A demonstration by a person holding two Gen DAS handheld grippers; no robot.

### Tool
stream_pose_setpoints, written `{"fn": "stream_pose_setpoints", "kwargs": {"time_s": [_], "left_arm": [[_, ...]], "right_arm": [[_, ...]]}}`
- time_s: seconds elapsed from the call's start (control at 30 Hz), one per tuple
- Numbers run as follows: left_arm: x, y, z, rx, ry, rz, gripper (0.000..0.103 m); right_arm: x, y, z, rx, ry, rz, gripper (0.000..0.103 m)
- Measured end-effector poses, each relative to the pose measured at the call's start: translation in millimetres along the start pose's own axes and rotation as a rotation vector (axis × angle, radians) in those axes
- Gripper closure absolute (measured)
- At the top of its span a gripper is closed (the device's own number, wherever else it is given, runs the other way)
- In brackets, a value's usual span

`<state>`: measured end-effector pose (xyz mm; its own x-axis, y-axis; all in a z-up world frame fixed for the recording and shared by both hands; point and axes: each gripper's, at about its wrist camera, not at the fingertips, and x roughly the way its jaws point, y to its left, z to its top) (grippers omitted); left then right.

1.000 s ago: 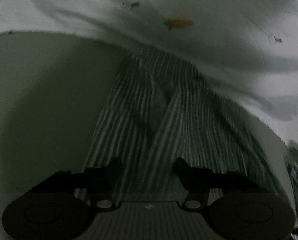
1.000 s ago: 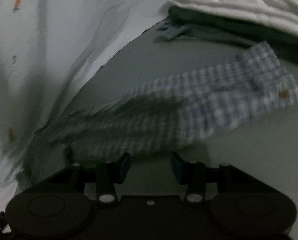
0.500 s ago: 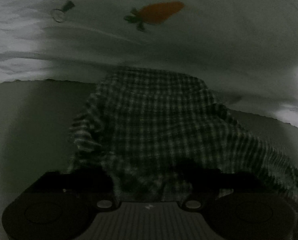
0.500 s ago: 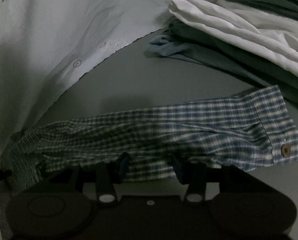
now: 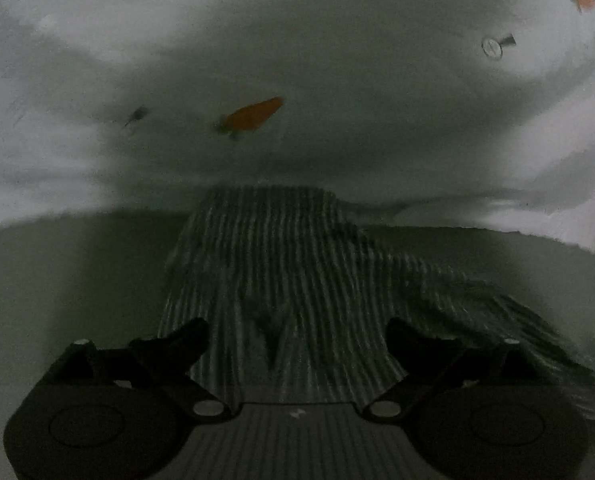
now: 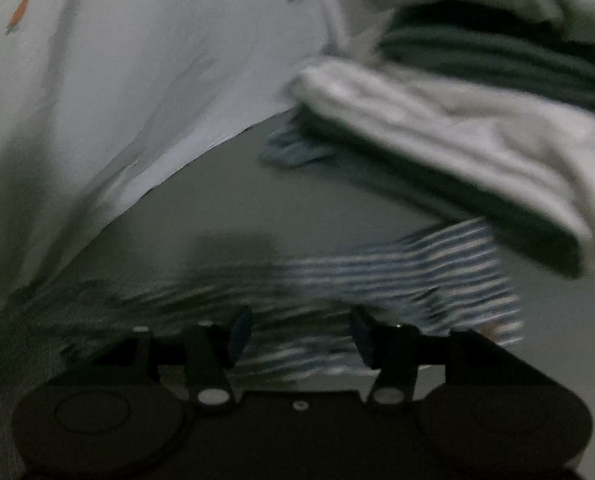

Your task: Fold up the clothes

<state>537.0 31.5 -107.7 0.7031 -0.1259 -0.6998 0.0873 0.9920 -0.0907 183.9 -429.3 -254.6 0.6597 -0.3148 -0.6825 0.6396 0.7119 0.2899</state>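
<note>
A blue-and-white checked shirt sleeve [image 6: 401, 276] lies across the grey surface [image 6: 297, 208]; its other part [image 5: 281, 264] runs up from my left gripper and under a white cloth. My left gripper [image 5: 297, 340] is open, its jaws wide apart over the checked fabric. My right gripper [image 6: 301, 332] is open, its jaws either side of the sleeve's near edge. Both views are dark and blurred by motion.
A white cloth with small carrot prints [image 5: 337, 80] covers the far side and shows at the left in the right wrist view [image 6: 157, 80]. A stack of folded white and dark green clothes [image 6: 477, 120] lies at the right.
My left gripper has opened wider over the checked fabric. The right wrist view has swung closer to the folded stack, and the sleeve now sits lower right.
</note>
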Motion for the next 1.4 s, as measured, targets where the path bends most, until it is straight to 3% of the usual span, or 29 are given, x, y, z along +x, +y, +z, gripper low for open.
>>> {"fn": "stream_pose_setpoints", "kwargs": {"time_s": [0.1, 0.2, 0.37, 0.47, 0.5, 0.53, 0.57, 0.6, 0.73, 0.83, 0.97, 1.17, 1.23, 1.3, 1.33, 1.4], "left_arm": [[-25, 1, -38, -0.059, 0.047, -0.013, 0.007], [-40, 3, -81, -0.111, 0.147, 0.007, 0.007], [-49, 14, -129, -0.248, 0.264, 0.044, 0.007], [-49, 12, -141, -0.241, 0.289, 0.053, 0.006], [-48, 9, -142, -0.215, 0.296, 0.059, 0.004], [-46, 4, -141, -0.190, 0.312, 0.070, 0.003], [-43, 1, -139, -0.171, 0.325, 0.080, 0.002], [-40, -3, -139, -0.156, 0.334, 0.090, 0.000], [-34, -11, -138, -0.114, 0.350, 0.133, 0.000], [-30, -14, -137, -0.089, 0.362, 0.152, 0.000], [-27, -18, -136, -0.071, 0.369, 0.164, 0.000], [-31, -16, -141, -0.064, 0.356, 0.161, 0.000], [-32, -16, -144, -0.061, 0.353, 0.158, 0.000], [-32, -17, -144, -0.057, 0.349, 0.157, 0.000], [-31, -17, -143, -0.055, 0.347, 0.155, 0.000], [-30, -17, -143, -0.049, 0.344, 0.149, 0.000]], "right_arm": [[-1, -13, 2, -0.056, -0.030, -0.111, 0.038], [4, -24, 1, -0.130, -0.046, -0.223, 0.037], [13, -49, 2, -0.082, 0.030, -0.245, 0.035], [13, -62, 0, -0.005, 0.045, -0.184, 0.045], [12, -64, 0, 0.012, 0.039, -0.179, 0.058], [11, -66, 1, 0.037, 0.037, -0.165, 0.062], [9, -70, 3, 0.090, 0.045, -0.119, 0.081], [7, -76, 3, 0.184, 0.055, -0.044, 0.085], [11, -103, -11, 0.652, 0.063, 0.265, 0.088], [18, -106, -40, 0.937, 0.022, 0.567, 0.092], [35, -80, -77, 1.177, 0.100, 0.864, 0.092], [49, 13, -96, 0.892, 0.467, 0.970, 0.092], [55, 44, -106, 0.767, 0.613, 0.951, 0.090], [65, 60, -117, 0.704, 0.712, 0.892, 0.079], [69, 62, -123, 0.708, 0.753, 0.861, 0.077], [75, 58, -130, 0.756, 0.800, 0.840, 0.062]]}}
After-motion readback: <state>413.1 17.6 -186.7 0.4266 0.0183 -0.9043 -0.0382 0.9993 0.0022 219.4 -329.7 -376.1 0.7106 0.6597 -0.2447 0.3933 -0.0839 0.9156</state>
